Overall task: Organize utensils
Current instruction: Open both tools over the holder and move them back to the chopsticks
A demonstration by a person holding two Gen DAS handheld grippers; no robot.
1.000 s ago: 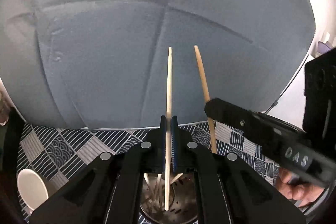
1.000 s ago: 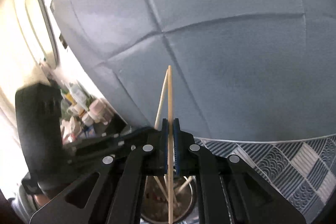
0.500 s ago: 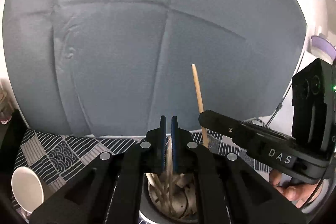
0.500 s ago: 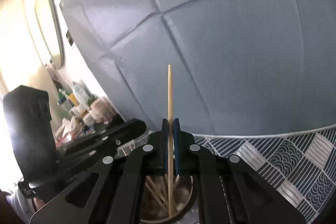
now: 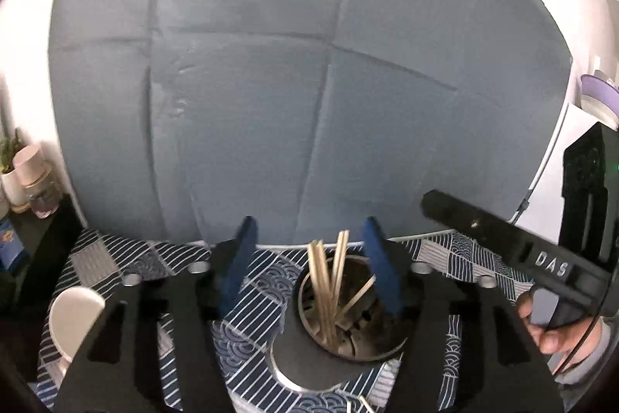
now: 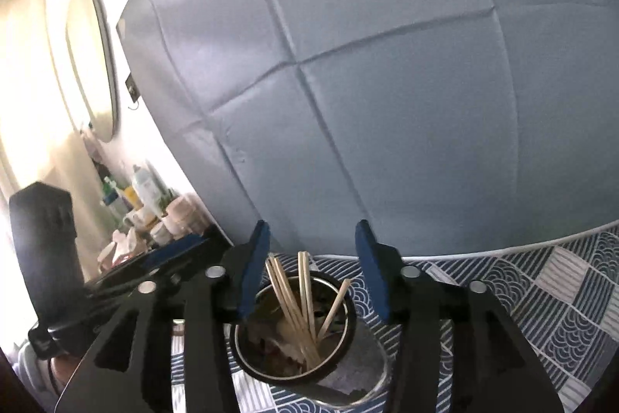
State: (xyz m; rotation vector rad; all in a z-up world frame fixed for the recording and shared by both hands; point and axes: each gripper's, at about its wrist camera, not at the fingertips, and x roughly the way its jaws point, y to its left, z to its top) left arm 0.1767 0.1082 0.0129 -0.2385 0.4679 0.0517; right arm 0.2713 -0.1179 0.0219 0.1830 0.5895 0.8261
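Observation:
A round metal utensil holder (image 5: 305, 300) stands on the patterned tablecloth (image 5: 116, 254), with several wooden chopsticks (image 5: 325, 281) leaning inside it. My left gripper (image 5: 309, 258) is open and empty, its blue pads to either side above the holder. In the right wrist view the same holder (image 6: 348, 320) and chopsticks (image 6: 294, 300) sit below my right gripper (image 6: 313, 258), also open and empty. The right gripper's body (image 5: 541, 258) shows at the right of the left wrist view; the left gripper's body (image 6: 42, 250) shows at the left of the right wrist view.
A grey-blue padded headboard (image 5: 309, 84) rises right behind the table. A white cup (image 5: 73, 312) stands at the left on the cloth. Bottles and jars (image 6: 154, 211) crowd a shelf at the left, under an oval mirror (image 6: 93, 60).
Both grippers opened and each let its chopstick drop into the holder. Both grippers now sit higher over the holder.

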